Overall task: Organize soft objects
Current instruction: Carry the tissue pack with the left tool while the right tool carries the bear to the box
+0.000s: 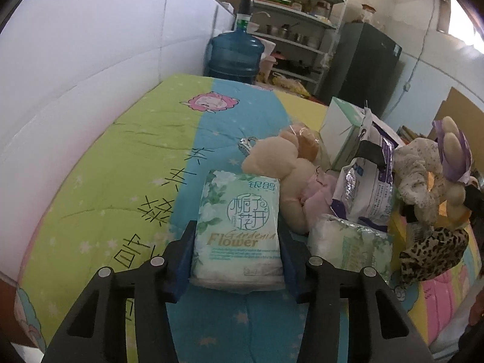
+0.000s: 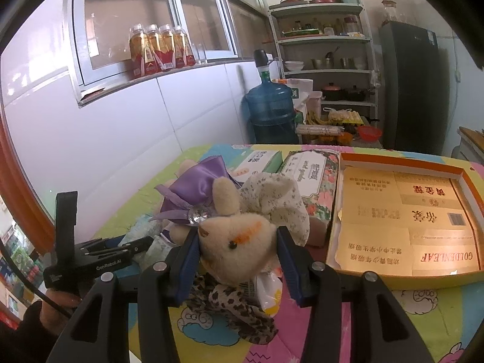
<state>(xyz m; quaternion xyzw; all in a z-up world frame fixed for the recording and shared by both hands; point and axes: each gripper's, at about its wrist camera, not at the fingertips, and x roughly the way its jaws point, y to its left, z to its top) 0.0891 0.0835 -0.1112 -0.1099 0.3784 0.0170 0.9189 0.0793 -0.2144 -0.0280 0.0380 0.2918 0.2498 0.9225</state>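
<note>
Left wrist: left gripper (image 1: pixel 237 252) clamped on tissue pack (image 1: pixel 239 230); right gripper (image 2: pixel 237 254) apparently gripping plush toy (image 2: pixel 236 242).

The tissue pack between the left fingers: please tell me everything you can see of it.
The tissue pack is a soft, pale green plastic packet printed with white flowers, Chinese characters and the word "Flower". It looks full, sealed and slightly puffy. It lies flat on the colourful quilt, its long side pointing away, with the blue fingers pressing both its sides. A plush toy touches its far corner.

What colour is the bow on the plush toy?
Purple, on the plush toy; the bow shows best in the right wrist view.
</note>
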